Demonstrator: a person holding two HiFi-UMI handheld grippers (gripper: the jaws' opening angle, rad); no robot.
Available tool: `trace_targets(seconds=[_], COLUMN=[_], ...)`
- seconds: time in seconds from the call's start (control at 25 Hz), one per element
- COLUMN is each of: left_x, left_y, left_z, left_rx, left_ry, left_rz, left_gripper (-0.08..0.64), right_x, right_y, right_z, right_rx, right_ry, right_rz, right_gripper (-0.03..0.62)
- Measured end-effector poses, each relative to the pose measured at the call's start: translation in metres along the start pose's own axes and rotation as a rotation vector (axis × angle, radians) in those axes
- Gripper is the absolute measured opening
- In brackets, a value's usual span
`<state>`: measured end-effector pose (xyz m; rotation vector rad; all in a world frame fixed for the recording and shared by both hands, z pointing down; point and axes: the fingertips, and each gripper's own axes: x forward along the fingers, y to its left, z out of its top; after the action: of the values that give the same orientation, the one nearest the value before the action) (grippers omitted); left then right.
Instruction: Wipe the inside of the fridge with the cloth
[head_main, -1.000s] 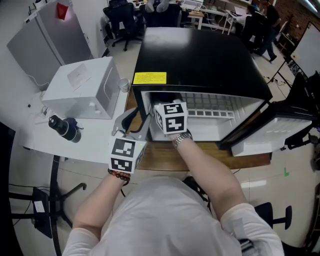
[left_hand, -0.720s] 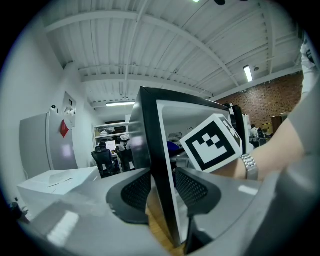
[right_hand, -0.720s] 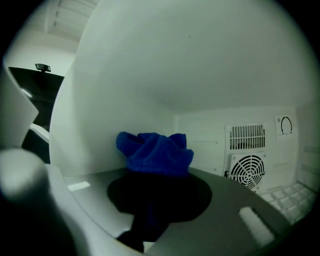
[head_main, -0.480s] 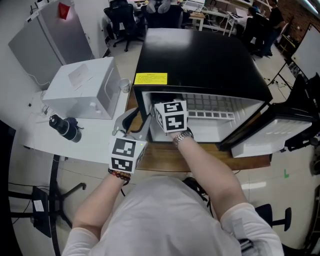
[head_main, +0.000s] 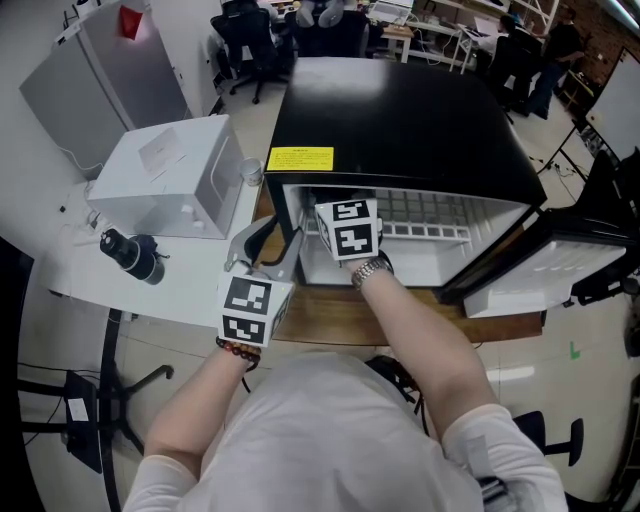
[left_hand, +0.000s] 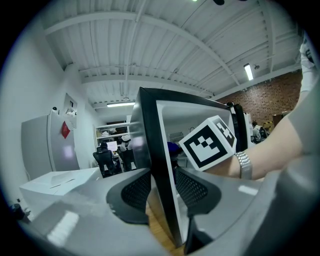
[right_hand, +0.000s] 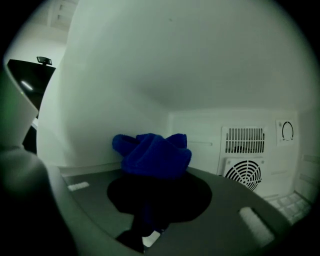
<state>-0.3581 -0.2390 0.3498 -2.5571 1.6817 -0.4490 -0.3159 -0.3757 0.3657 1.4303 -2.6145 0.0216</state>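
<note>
Since a second ago, the head view shows only a small change. The right gripper sits slightly further right and a touch deeper in the mouth of the fridge. The left gripper has not moved from the fridge's front left corner. The fridge door stands open on the fridge's right, as before.

From above, the black top of the fridge hides the right gripper's tips and the cloth. A yellow label shows on the fridge's top front edge, and a wire shelf lies inside the fridge. A white appliance sits just left of the fridge.

The right gripper view looks into the white interior of the fridge. The jaws are closed tight on a bunched blue cloth, which bulges above them. The cloth is held close to the fridge's left inner wall, and contact with the wall cannot be made out. A round fan grille shows on the back wall of the fridge.

The left gripper view shows what the head view only hints at. Its two jaws stand one on each side of the fridge's left wall, pads clamped on that wall's front edge.
</note>
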Motion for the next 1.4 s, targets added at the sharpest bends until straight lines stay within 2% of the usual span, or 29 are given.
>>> trace_targets(seconds=[0.52, 1.4], left_x=[0.001, 0.004], left_y=[0.001, 0.002], left_z=[0.001, 0.009], left_rx=[-0.001, -0.011], left_ry=[0.001, -0.012], left_rz=[0.019, 0.040], left_gripper=[0.149, 0.160], right_x=[0.008, -0.010], right_y=[-0.013, -0.089], right_z=[0.013, 0.001], right_rx=[-0.017, 0.029], right_ry=[-0.009, 0.010], right_rz=[-0.015, -0.157], right_gripper=[0.084, 0.084])
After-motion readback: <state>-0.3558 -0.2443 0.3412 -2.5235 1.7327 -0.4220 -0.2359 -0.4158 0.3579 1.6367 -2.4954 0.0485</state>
